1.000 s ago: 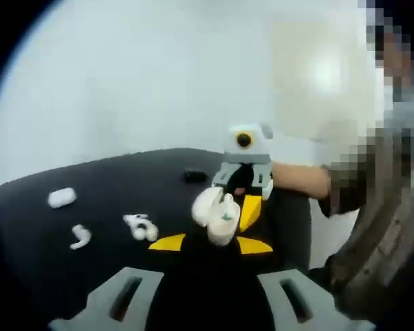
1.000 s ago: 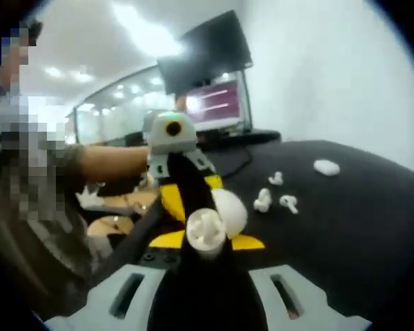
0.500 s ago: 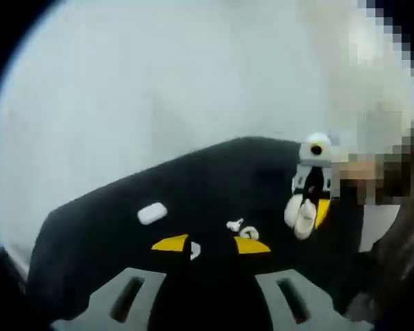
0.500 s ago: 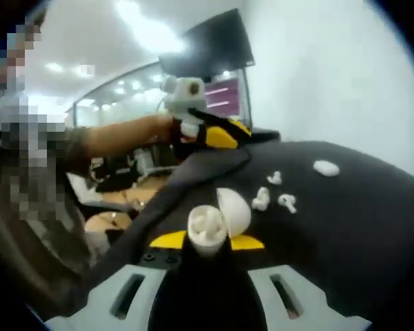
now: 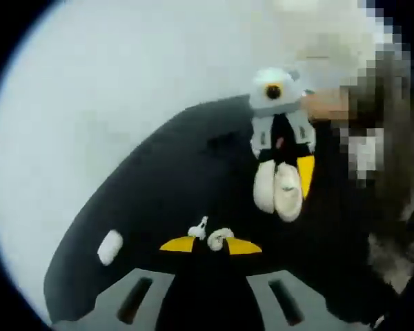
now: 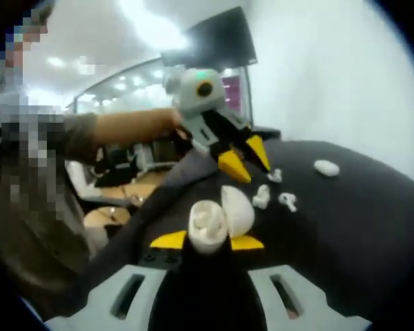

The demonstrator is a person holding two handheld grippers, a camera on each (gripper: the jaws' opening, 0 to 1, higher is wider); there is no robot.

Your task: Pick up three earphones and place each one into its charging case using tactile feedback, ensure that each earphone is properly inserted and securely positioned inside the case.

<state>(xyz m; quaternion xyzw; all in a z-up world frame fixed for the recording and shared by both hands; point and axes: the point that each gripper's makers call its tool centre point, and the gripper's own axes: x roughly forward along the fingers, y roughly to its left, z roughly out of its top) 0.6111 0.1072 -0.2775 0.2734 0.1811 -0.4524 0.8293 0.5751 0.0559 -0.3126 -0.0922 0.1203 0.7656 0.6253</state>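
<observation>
Now the right hand-held gripper, seen along its own grey jaws with yellow tips in the right gripper view, is clenched on a glossy white, rounded plastic charging case with its hinged lid swung open; the case stands between the jaw tips, its moulded inner wells facing the camera. In the left gripper view the same right hand-held gripper hangs above the tabletop with the case pinched at its tip, the lid and body showing as two smooth white lobes.

The left hand-held gripper, in its own view, has its yellow-tipped jaws slightly parted, just over two small white earphones lying close together on the matte black tabletop; whether the tips touch them cannot be told. In the right gripper view the left hand-held gripper comes in from the left, held by a person's bare forearm, its two yellow tips apart and pointing down toward the earphones.

On the tabletop in that view lie three small white earphone pieces in a loose cluster, and farther off one closed white oval case, smooth and pebble-like. That oval case also lies near the tabletop's edge in the left gripper view.
</observation>
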